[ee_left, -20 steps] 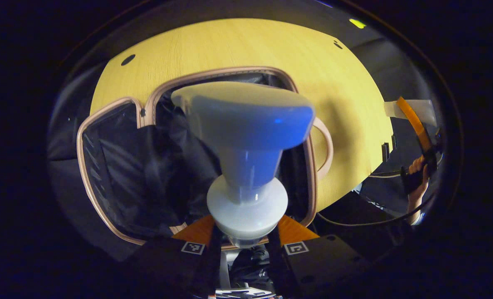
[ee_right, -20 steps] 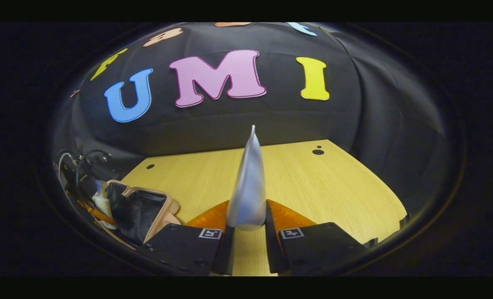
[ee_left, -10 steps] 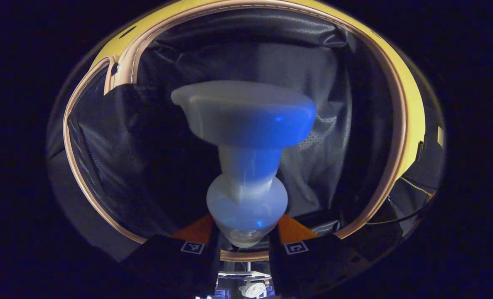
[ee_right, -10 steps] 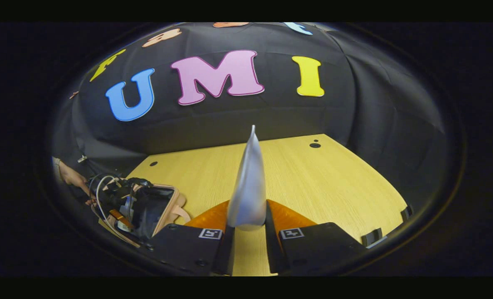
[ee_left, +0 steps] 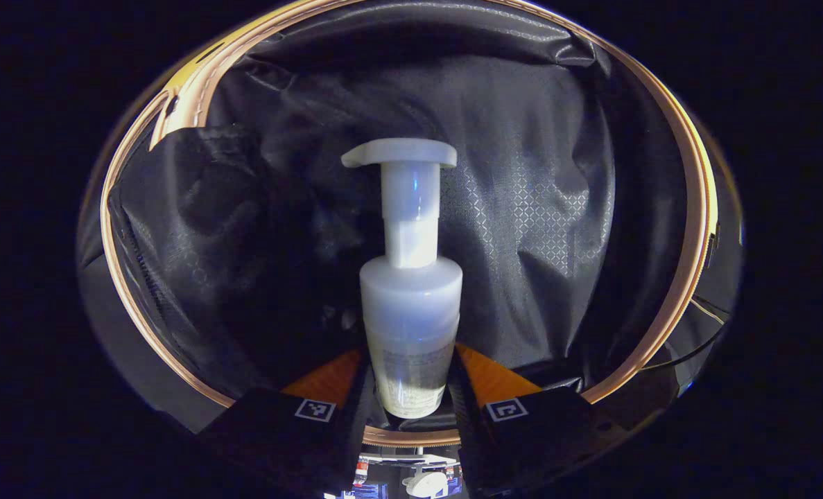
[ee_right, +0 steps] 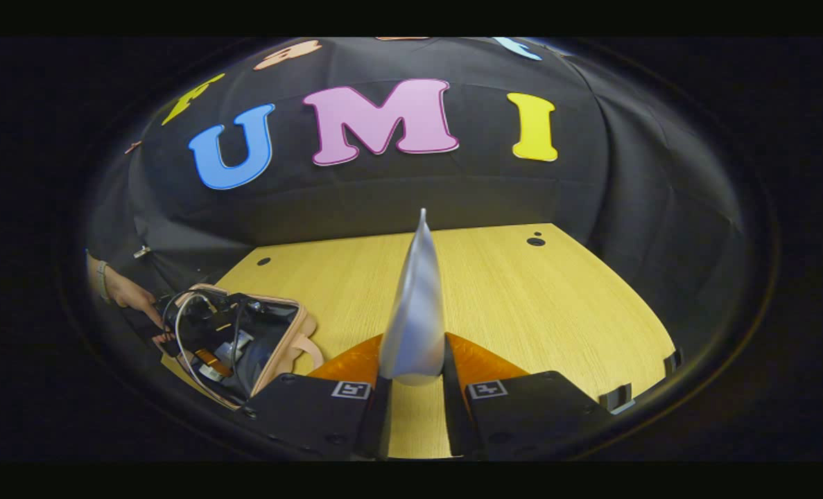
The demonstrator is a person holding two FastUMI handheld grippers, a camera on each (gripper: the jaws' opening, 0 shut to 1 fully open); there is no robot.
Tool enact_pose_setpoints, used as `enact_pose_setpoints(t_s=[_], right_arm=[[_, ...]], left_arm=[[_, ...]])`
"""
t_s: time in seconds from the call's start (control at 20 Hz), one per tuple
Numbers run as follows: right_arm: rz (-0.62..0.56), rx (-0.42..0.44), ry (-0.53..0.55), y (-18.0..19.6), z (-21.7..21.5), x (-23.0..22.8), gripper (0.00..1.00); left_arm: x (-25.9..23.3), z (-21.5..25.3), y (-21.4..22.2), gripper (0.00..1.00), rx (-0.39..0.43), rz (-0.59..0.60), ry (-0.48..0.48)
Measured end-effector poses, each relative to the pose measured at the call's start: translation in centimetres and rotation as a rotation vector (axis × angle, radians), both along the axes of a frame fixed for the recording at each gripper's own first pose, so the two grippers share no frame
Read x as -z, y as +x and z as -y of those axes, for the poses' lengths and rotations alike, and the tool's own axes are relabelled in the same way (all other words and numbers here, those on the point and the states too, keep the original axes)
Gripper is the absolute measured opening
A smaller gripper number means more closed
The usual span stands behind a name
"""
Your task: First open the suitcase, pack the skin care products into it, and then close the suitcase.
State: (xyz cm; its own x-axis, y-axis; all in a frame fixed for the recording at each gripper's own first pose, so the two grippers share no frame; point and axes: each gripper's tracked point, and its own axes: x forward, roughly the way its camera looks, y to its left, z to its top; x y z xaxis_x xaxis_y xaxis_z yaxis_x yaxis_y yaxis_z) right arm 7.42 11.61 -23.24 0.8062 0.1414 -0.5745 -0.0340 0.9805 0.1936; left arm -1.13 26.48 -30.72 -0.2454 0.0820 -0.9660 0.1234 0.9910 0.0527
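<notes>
Black lining of the open suitcase (ee_left: 522,208) surrounds the left gripper (ee_left: 411,388), whose fingers flank the pump bottle (ee_left: 411,312) with contact unclear; it may topple.

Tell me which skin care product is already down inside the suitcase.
The white pump bottle between the left gripper's fingers, against the suitcase's black lining. The silver tube in the right gripper is above the table.

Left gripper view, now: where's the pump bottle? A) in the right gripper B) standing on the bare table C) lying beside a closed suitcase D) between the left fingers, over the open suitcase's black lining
D: the pump bottle sits between the left gripper fingers, with the suitcase lining all around behind it.
</notes>
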Motion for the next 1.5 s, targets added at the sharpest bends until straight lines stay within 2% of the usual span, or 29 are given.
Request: enact_pose_setpoints(t_s=[0.15, 0.2, 0.3, 0.4, 0.5, 0.55, 0.6, 0.7, 0.8, 0.9, 1.0, 1.15, 1.35, 1.5], right_arm=[[-0.011, -0.036, 0.005, 0.1, -1.2, -0.1, 0.36], [-0.015, -0.050, 0.003, 0.2, -1.7, -0.1, 0.35], [-0.022, -0.085, 0.011, 0.3, -3.0, -0.4, 0.35], [-0.033, -0.123, 0.048, 0.5, -4.8, -0.8, 0.36], [-0.052, -0.151, 0.122, 0.7, -6.9, -1.6, 0.35], [-0.065, -0.151, 0.159, 0.9, -7.4, -1.9, 0.31], [-0.077, -0.153, 0.184, 1.2, -8.0, -2.2, 0.35], [-0.121, -0.197, 0.227, 1.7, -10.2, -2.6, 0.36], [-0.227, -0.284, 0.348, 1.0, -14.5, -2.4, 0.35], [-0.352, -0.337, 0.438, -0.1, -18.6, -1.3, 0.36], [-0.455, -0.400, 0.452, -1.3, -22.0, 0.4, 0.35], [-0.610, -0.470, 0.386, -4.3, -26.4, 4.2, 0.36], [-0.852, -0.452, 0.263, -7.5, -29.1, 9.8, 0.36], [-1.019, -0.381, 0.304, -9.6, -31.0, 11.8, 0.36]], left_arm=[[-1.1, 0.8, -0.1, 0.69, 0.003, 0.049, -0.039], [-1.7, 1.1, 0.0, 0.82, -0.006, 0.073, -0.050], [-2.9, 0.7, 0.0, 0.92, 0.009, 0.138, -0.055], [-4.8, 0.8, 0.4, 0.94, 0.023, 0.226, -0.080], [-7.0, 2.3, 1.7, 0.98, 0.008, 0.380, -0.208], [-8.4, 2.6, 2.4, 0.97, -0.012, 0.479, -0.250], [-9.4, 2.4, 2.6, 0.98, -0.032, 0.564, -0.273], [-11.9, 0.7, 3.2, 0.98, -0.059, 0.709, -0.280], [-13.5, -1.4, 2.9, 0.97, -0.094, 0.819, -0.263], [-14.3, -3.3, 2.1, 0.97, -0.176, 0.886, -0.273], [-14.7, -5.5, 1.1, 0.97, -0.288, 0.931, -0.285], [-15.5, -9.8, -0.7, 0.97, -0.408, 0.985, -0.237], [-16.9, -15.6, -4.0, 0.97, -0.487, 1.035, -0.158], [-16.7, -19.2, -5.3, 0.97, -0.556, 1.048, -0.111]])
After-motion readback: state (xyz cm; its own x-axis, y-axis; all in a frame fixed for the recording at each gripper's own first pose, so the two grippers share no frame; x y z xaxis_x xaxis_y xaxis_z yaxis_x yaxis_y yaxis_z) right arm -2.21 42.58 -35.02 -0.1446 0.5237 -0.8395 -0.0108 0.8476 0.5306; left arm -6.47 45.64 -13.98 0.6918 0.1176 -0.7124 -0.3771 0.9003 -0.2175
